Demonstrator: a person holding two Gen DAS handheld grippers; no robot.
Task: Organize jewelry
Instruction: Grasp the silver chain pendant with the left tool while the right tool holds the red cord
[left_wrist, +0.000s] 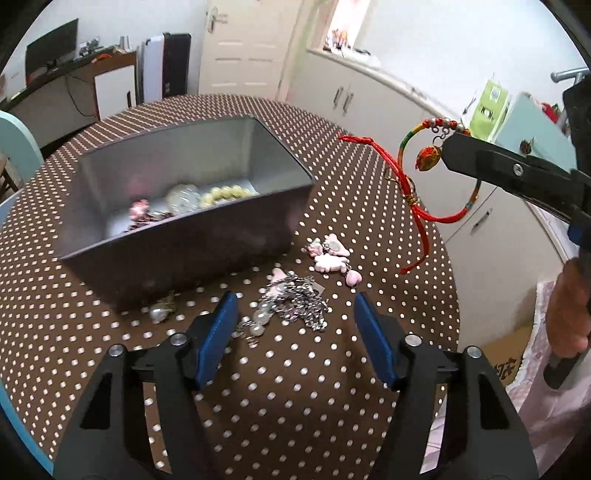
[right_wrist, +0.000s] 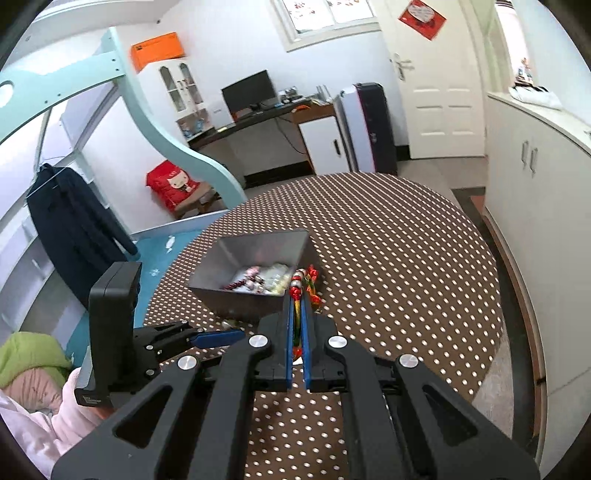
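A grey metal box (left_wrist: 177, 236) sits on the brown polka-dot table (left_wrist: 295, 387) and holds pale beads and pink pieces. My left gripper (left_wrist: 293, 306) is open and empty, low over a silver chain pile (left_wrist: 295, 299). Pink charms (left_wrist: 330, 254) lie just beyond it, and a pearl piece (left_wrist: 160, 310) lies by the box's near wall. My right gripper (right_wrist: 295, 299) is shut on a red braided bracelet (left_wrist: 413, 173) with beads and holds it in the air right of the box. In the right wrist view the bracelet (right_wrist: 301, 284) hangs just before the box (right_wrist: 258, 266).
White cabinets (left_wrist: 369, 96) stand to the right of the table. A desk with a monitor (right_wrist: 251, 92) stands at the back. A blue slide (right_wrist: 166, 140) and a hanging dark coat (right_wrist: 74, 221) are off the table's left side.
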